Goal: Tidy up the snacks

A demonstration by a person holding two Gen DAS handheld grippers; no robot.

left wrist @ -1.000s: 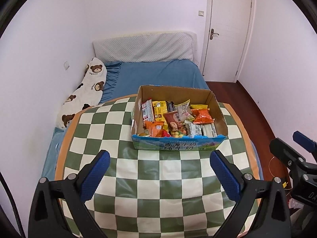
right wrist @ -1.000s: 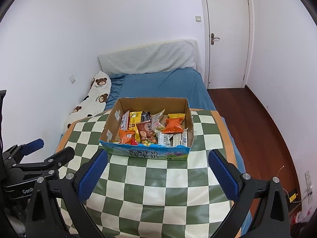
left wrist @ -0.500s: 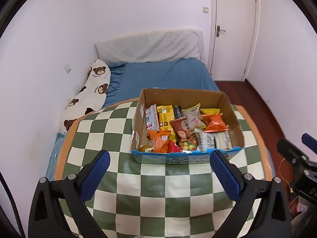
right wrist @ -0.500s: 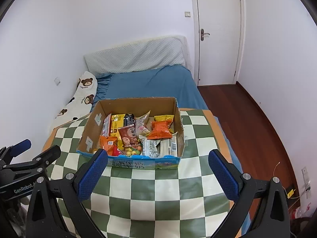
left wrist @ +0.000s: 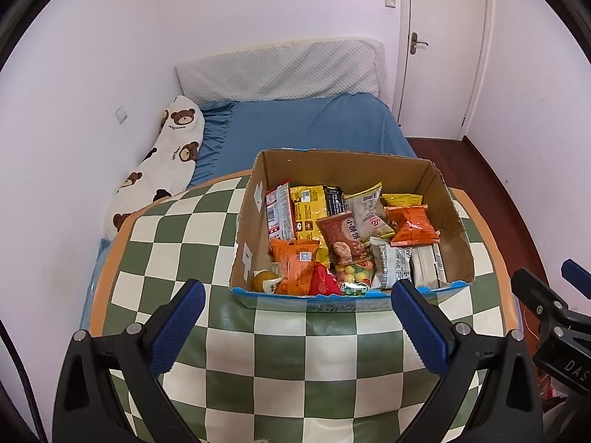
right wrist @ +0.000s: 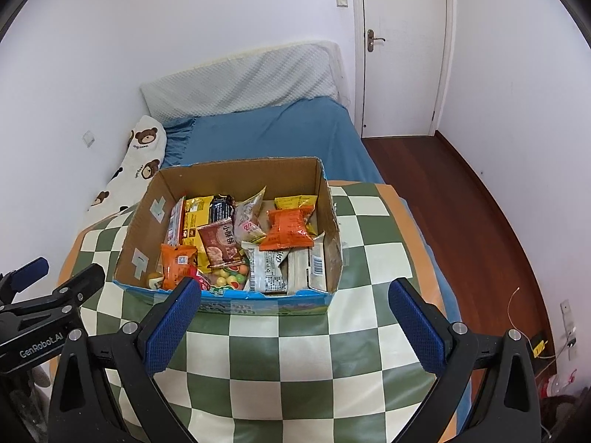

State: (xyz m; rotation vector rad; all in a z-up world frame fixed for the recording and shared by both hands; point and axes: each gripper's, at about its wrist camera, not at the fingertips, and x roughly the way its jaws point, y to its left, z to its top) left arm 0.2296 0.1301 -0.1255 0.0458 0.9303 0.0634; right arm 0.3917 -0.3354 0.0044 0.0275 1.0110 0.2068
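Note:
An open cardboard box (left wrist: 448, 206) (right wrist: 146, 217) with a blue front stands on a green and cream checked table (left wrist: 280, 361) (right wrist: 295, 354). It holds several snack packets, among them an orange bag (left wrist: 410, 223) (right wrist: 290, 229), a brown packet (left wrist: 341, 236) (right wrist: 219, 241) and white wrapped bars (left wrist: 391, 262) (right wrist: 267, 267). My left gripper (left wrist: 297, 301) is open just before the box's front wall, nothing between its fingers. My right gripper (right wrist: 295, 301) is open too, at the box's front right. Each gripper shows at the edge of the other's view.
A bed with a blue sheet (left wrist: 306, 125) (right wrist: 273, 133) and a bear-print pillow (left wrist: 162, 162) lies behind the table. A white shut door (left wrist: 439, 44) (right wrist: 402, 48) and dark wood floor (right wrist: 461, 199) are to the right. Cables lie on the floor (right wrist: 535, 343).
Both grippers have moved forward toward the box, which now looks larger and nearer. Neither gripper has changed its opening.

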